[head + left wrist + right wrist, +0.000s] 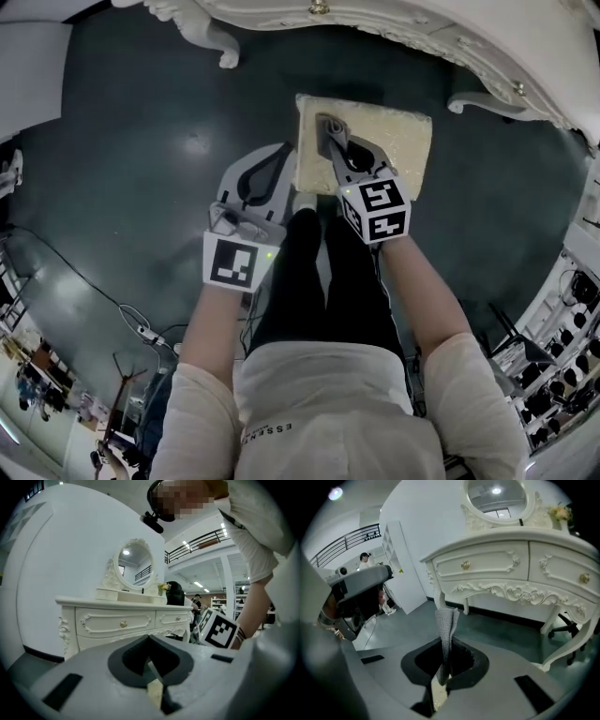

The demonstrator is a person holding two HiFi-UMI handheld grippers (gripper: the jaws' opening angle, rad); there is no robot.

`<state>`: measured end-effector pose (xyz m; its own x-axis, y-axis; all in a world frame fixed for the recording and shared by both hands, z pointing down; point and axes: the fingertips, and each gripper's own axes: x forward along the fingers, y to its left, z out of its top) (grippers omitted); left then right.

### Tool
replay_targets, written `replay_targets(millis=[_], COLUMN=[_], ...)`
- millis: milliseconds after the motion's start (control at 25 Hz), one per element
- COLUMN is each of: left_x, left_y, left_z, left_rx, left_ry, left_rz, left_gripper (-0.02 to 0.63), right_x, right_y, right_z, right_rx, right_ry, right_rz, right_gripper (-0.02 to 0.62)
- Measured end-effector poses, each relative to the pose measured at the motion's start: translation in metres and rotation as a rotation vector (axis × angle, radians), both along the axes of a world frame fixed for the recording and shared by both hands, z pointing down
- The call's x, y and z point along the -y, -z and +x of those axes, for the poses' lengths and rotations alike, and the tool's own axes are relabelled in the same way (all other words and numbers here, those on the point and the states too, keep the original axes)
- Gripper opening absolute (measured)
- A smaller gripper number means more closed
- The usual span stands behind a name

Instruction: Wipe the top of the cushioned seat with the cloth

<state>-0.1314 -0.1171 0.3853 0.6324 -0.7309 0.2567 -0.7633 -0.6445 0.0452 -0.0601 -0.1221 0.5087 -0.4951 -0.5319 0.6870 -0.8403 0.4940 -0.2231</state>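
A dark grey-green floor (pixel 131 141) fills the head view. A white carved dressing table (pixel 450 37) stands along its far side. Just in front of it, and directly ahead of the person's legs, sits the cream square cushioned seat (pixel 398 141), its slightly longer side running left to right.

The right gripper (pixel 330 127) is the nearer one. Its forearm reaches forward, the marker cube hangs above the seat's near edge, and the fingers point away from the person over the left part of the cushion top. The rest of the top stretches off to the right of those fingers and a little beyond them, so I judge a wipe would need to travel rightward along that longer side.

The left gripper (pixel 272 164) is held lower and further back over bare floor, just beside the seat's left edge. The seat lies to its right. In the left gripper view its fingers are pressed together with nothing between them.

In the right gripper view the fingers are clamped on a narrow folded strip of grey knitted cloth (pixel 446 625). It sticks out past the fingertips towards the dressing table, and cream cushion shows through the gap below. Whether the cloth touches the cushion cannot be told.
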Motion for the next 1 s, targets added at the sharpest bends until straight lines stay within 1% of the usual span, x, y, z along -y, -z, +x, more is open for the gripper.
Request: replay_targets(millis=[120, 280, 360, 480, 560, 640, 720, 800, 1000], left_x=[0.005, 0.014, 0.016, 0.017, 0.017, 0.018, 0.017, 0.017, 0.018], left_y=[-0.029, -0.062, -0.075, -0.089, -0.097, -0.102, -0.108, -0.112, -0.114], left_z=[-0.01, -0.019, -0.018, -0.011, -0.007, -0.004, -0.003, -0.004, 0.001], left_rx=[0.006, -0.037, -0.035, -0.024, -0.016, -0.009, 0.004, 0.016, 0.029], left_ry=[0.027, 0.081, 0.08, 0.064, 0.051, 0.043, 0.036, 0.035, 0.046], left_rz=[-0.035, -0.061, -0.054, -0.044, -0.04, -0.038, -0.037, -0.039, -0.044], left_gripper=[0.002, 0.002, 0.002, 0.001, 0.002, 0.0, 0.001, 0.002, 0.0], right_x=[0.005, 0.021, 0.029, 0.036, 0.036, 0.035, 0.034, 0.036, 0.033], right_y=[-0.046, -0.091, -0.105, -0.123, -0.138, -0.152, -0.162, -0.164, -0.165], right_z=[-0.009, -0.011, -0.011, -0.013, -0.015, -0.016, -0.016, -0.016, -0.013], right_rx=[-0.022, -0.04, -0.042, -0.048, -0.049, -0.04, -0.019, -0.006, -0.033], right_ry=[0.026, 0.019, 0.002, 0.004, 0.008, -0.009, -0.04, -0.052, -0.012], right_rz=[-0.069, -0.113, -0.119, -0.142, -0.179, -0.227, -0.263, -0.269, -0.287], right_gripper=[0.029, 0.029, 0.029, 0.029, 0.029, 0.029, 0.028, 0.029, 0.028])
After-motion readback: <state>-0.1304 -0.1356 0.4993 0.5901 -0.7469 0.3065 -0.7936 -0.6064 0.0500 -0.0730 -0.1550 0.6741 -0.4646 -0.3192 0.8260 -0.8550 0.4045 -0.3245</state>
